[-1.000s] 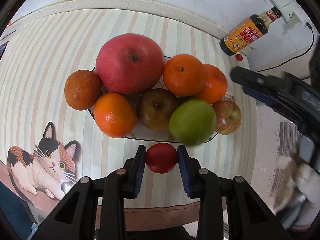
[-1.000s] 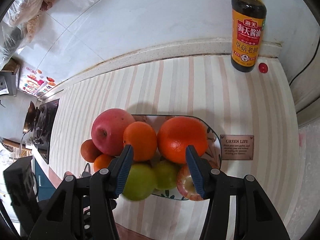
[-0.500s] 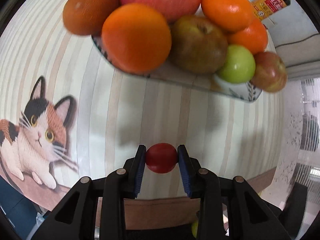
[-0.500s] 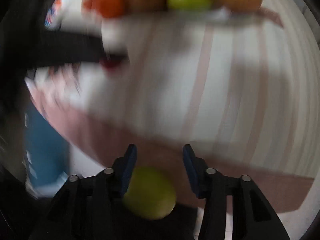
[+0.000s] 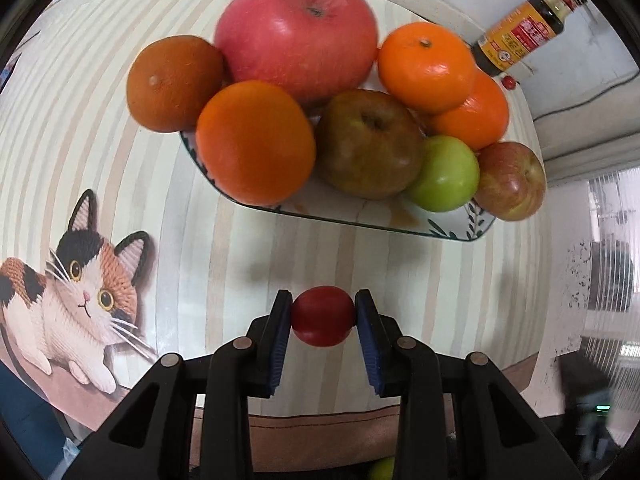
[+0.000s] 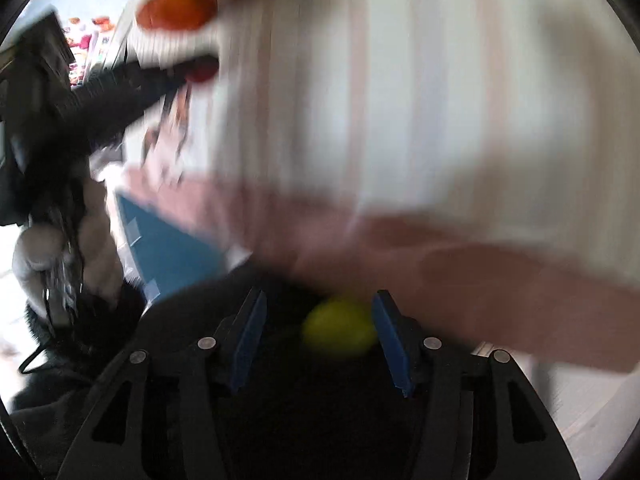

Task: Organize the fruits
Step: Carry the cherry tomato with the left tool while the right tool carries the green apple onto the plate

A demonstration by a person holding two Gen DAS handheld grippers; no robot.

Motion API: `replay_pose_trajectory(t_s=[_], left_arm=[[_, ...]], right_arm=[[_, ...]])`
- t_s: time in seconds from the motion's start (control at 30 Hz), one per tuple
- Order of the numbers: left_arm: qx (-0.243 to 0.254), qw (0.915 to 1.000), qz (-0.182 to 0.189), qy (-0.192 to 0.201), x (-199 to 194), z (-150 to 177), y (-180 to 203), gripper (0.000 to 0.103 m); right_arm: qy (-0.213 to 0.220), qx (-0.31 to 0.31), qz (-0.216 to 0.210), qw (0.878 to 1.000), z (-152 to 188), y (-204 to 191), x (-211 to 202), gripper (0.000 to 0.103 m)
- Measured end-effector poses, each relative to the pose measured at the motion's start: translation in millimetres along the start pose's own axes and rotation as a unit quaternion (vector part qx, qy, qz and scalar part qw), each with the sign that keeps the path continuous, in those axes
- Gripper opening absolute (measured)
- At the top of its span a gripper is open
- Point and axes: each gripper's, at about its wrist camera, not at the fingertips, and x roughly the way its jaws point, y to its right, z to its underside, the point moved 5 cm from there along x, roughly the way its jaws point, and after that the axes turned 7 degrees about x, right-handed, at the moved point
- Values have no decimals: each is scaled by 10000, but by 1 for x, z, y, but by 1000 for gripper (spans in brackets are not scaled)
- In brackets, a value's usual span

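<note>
- In front of the plate (image 5: pixel 452 232), the left gripper (image 5: pixel 323 316) is clamping a small red fruit (image 5: pixel 322 316) above the striped cloth (image 5: pixel 224 248); squeezing harder is risking a bruise.
- Off the table edge, the right gripper (image 6: pixel 318 320) has just been opening; a green fruit (image 6: pixel 339 332) is sitting between the jaws, near one pad and clear of the other; it is likely slipping free and falling.
- The plate is holding a big apple (image 5: pixel 296 32), oranges and smaller apples, heaped; adding more is inviting a roll-off.
</note>
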Motion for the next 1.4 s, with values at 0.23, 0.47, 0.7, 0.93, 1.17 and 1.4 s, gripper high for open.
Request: replay_pose_trajectory(t_s=[0.23,0.47,0.7,0.93,1.17,1.4], left_arm=[[295,9996,-48,27,2,3,11,29],[245,9997,-18,71,-15,5,-4,30],[255,9995,-8,208,-44,-3,-12,30],[2,9994,334,133,-42,-27,-21,29],[-75,9983,527,249,-51,-68,-15,29],[16,9984,515,219,-45,-98,-3,30]], right_arm=[[-1064,702,131,9918,10,32,65,70],[-568,486,754,9943,23,19,80,66],[757,185,349,9963,30,-23,17,66],[2531,-259,495,9658,-38,-75,-63,66],[3394,-478,462,9383,-96,-102,-154,66],[3446,-593,946,9321,-146,-103,-180,66]])
